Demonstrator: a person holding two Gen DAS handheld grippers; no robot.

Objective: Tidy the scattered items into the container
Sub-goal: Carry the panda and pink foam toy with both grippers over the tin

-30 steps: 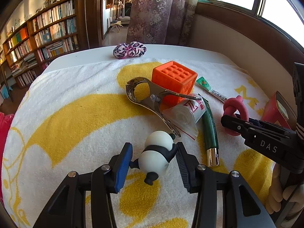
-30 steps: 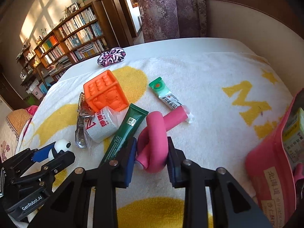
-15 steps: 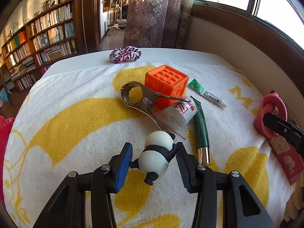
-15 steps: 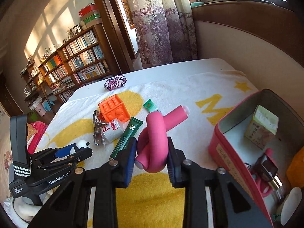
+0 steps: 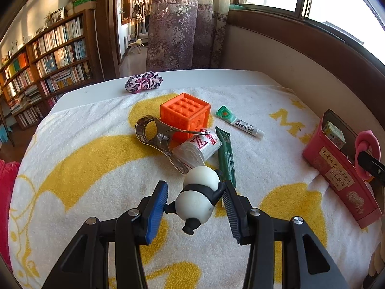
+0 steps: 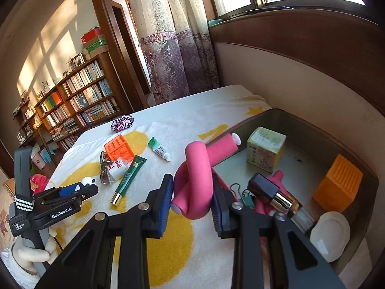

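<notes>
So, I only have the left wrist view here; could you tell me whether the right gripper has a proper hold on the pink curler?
Observer: Yes, the right gripper has a pad pressed on each side of the curler.
Operator: Thank you. Is it over the tin yet?
Observer: It hangs at the near rim of the tin, and its capped end appears to reach over the inside.
Operator: And is there room in there?
Observer: Bare floor shows between the small box and the orange block.
</notes>
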